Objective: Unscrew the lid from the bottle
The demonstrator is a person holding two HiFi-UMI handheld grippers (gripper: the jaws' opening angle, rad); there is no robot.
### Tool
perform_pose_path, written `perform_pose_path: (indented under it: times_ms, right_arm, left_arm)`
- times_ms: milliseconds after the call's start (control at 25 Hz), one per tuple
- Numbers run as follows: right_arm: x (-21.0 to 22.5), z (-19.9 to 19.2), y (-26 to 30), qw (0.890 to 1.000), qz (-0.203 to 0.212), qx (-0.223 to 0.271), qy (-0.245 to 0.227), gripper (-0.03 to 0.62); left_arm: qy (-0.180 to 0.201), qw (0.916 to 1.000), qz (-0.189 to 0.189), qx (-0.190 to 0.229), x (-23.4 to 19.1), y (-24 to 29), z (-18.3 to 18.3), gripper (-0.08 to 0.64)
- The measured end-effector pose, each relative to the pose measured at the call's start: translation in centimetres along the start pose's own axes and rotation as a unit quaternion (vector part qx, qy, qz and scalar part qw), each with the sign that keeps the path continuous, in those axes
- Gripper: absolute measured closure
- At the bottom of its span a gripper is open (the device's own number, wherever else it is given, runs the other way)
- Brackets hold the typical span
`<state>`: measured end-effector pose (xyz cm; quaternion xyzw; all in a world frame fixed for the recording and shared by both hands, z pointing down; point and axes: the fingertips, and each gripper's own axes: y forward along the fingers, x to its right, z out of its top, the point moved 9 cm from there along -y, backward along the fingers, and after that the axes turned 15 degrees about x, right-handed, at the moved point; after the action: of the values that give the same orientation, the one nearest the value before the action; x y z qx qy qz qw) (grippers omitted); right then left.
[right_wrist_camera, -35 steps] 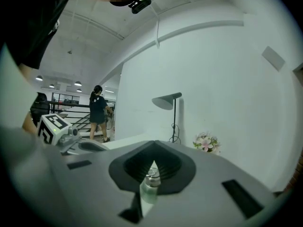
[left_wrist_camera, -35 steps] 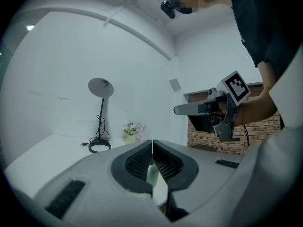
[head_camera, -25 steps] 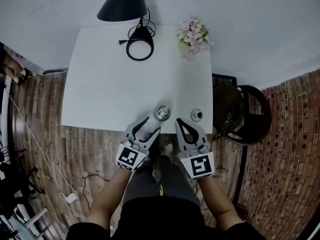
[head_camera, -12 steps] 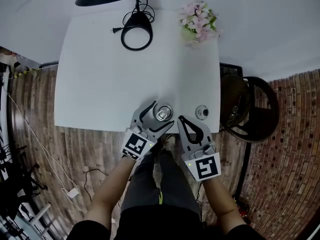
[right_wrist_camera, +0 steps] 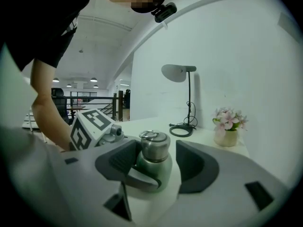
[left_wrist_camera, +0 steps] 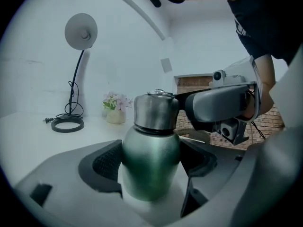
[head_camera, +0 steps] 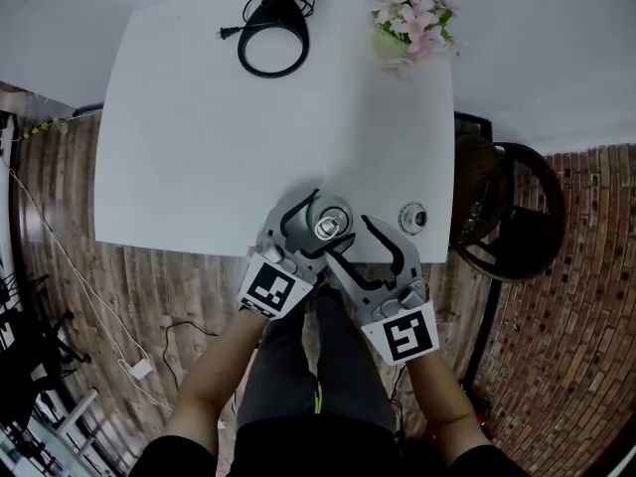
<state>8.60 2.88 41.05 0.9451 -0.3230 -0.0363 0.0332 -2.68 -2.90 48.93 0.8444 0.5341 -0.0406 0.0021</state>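
Note:
A green metal bottle (head_camera: pixel 336 212) with a steel screw lid (head_camera: pixel 325 229) stands upright near the front edge of the white table (head_camera: pixel 199 147). My left gripper (head_camera: pixel 328 219) reaches round its body (left_wrist_camera: pixel 150 169), jaws open wide after widening in the last second, the pads (left_wrist_camera: pixel 102 164) close on either side. My right gripper (head_camera: pixel 350 241) comes in from the right at lid height. Its jaws have just been opening and now stand open, with the lid (right_wrist_camera: pixel 154 145) between them and a gap on each side. The lid sits on the bottle.
A small round metal piece (head_camera: pixel 412 217) lies near the table's front right corner. At the far edge are a black lamp base with its cord (head_camera: pixel 271 48) and a pot of pink flowers (head_camera: pixel 412 23). A dark chair (head_camera: pixel 507 227) stands to the right.
The left gripper moved forward and its jaws spread round the bottle. The right gripper, shut before, swung left toward the lid and opened.

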Motion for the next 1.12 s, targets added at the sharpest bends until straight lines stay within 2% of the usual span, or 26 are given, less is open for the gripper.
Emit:
perform_pose_path:
  times_ms: [240,360,640,720,840,960,1040,1120]
  right_arm:
    - [-0.1,-0.9,1.5,1.000,-0.016,0.007,0.009,0.308]
    - [-0.1,-1.0,2.4,1.000,-0.012,0.007,0.015,0.307]
    - [-0.3,-1.4,3.6,1.000,-0.020,0.013,-0.019,0.315]
    - [-0.2,-1.4,3.7,0.999,-0.008,0.020,-0.025,0.324]
    - [0.2,-1.3,3.7,0.999,0.024,0.027,-0.016,0.325]
    - [1.1,-1.6,3.6,0.997,0.071,0.016,0.030,0.325]
    - [1.8,-1.2,4.1,0.990,0.141,0.024,-0.005,0.325]
    - [2.3,-0.7,4.5,0.977,0.207,0.031,-0.050,0.325]
  left_arm:
    - [-0.021,0.9993,0.024,0.022,0.3,0.0,0.2,0.193]
    - [-0.018,0.9994,0.023,0.021,0.2,-0.1,0.2,0.193]
    - [-0.017,0.9990,0.032,0.025,0.4,-0.1,0.2,0.193]
    - [-0.017,0.9989,0.035,0.027,0.4,-0.1,0.2,0.193]
    - [-0.017,0.9989,0.036,0.027,0.5,-0.1,0.3,0.193]
    - [-0.017,0.9989,0.034,0.026,0.4,-0.1,0.2,0.193]
    - [-0.016,0.9989,0.034,0.027,0.4,-0.1,0.2,0.193]
    - [-0.017,0.9989,0.034,0.027,0.3,-0.1,0.2,0.193]
